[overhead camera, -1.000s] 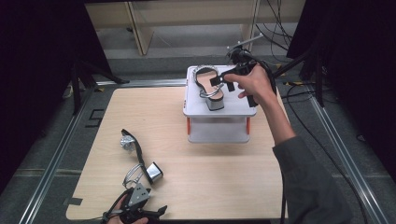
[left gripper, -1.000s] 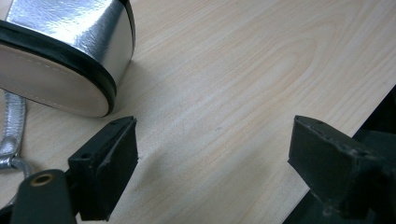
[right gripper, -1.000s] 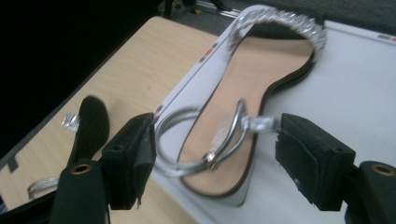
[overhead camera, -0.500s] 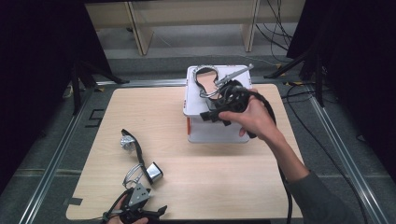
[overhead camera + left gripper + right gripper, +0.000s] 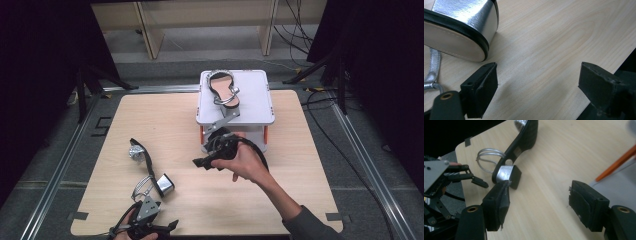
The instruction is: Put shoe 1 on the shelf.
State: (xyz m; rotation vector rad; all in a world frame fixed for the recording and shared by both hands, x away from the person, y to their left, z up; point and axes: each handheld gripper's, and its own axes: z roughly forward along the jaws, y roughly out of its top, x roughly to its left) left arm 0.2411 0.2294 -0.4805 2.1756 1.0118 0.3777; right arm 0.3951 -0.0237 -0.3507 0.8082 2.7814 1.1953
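The silver heeled sandal [image 5: 149, 172] is lying left of the white stand [image 5: 260, 107] as the empty, parted right gripper [image 5: 204, 162], jaws just narrowing, is approaching; next needs closing on it.

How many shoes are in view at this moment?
2. One silver-strapped, black-soled heeled sandal lies on top of the white raised stand; the other lies on the light wooden table, near its left front corner.
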